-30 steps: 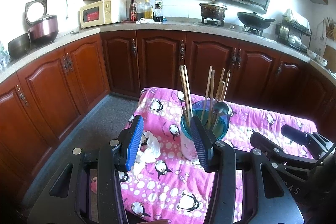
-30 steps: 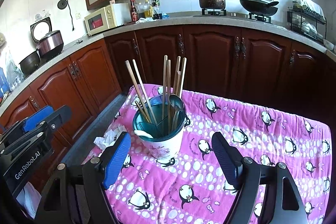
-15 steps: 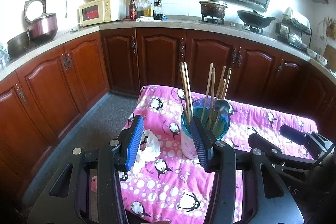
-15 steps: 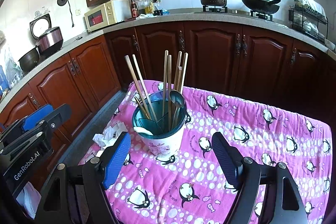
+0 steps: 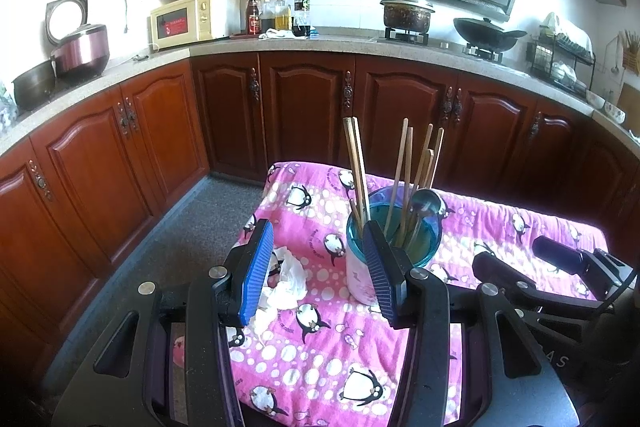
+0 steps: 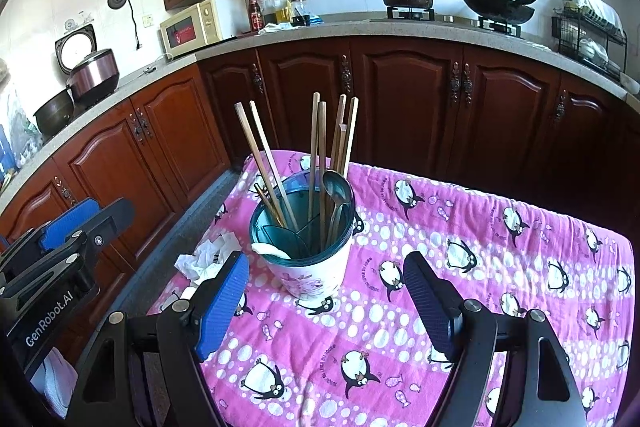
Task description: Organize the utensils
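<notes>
L tongs [image 5: 318, 269]: jaws apart, nothing between the blue pads, tilted down over the near-left part of the surface [image 5: 320, 359]. Its R finger [image 5: 382, 275] stands in front of the utensil holder [image 5: 394, 239]; can't tell if touching. L finger [image 5: 256, 273] is apart, to the holder's left.

R tongs [image 6: 326, 301]: jaws wide, empty, angled down, just short of the holder, one finger each side of it in view, not touching.

Each tongs shows at the edge of the other's view.

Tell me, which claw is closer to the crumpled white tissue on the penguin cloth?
Left. The left claw hangs right over the tissue, which shows between its open fingers. The right claw faces the utensil cup, with the tissue off beside its left finger.
</notes>
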The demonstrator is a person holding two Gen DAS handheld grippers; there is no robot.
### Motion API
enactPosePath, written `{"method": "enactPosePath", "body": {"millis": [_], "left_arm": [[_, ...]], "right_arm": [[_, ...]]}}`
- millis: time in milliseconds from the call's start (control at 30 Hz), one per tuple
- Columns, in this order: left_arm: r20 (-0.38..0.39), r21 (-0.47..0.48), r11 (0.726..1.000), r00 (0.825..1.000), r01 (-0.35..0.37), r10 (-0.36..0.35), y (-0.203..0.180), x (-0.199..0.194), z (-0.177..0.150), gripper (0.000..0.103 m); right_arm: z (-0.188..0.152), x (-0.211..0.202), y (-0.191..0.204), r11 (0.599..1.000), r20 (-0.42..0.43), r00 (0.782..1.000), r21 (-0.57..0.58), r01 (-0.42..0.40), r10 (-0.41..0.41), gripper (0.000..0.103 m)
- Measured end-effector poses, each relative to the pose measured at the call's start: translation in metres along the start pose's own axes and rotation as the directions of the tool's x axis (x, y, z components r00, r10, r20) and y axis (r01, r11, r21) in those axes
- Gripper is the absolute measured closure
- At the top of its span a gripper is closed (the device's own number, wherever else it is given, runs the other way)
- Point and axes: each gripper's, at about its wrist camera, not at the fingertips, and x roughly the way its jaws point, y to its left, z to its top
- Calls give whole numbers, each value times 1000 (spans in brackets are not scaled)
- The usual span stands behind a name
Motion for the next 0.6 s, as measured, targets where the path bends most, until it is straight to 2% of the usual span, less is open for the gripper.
{"method": "enactPosePath", "body": {"millis": [600], "left_arm": [[-8,-1,1000,1000,-7,7,4,6,-2,57]], "right_arm": [[2,6,6,1000,-11,1000,-15,1,-1,26]]}}
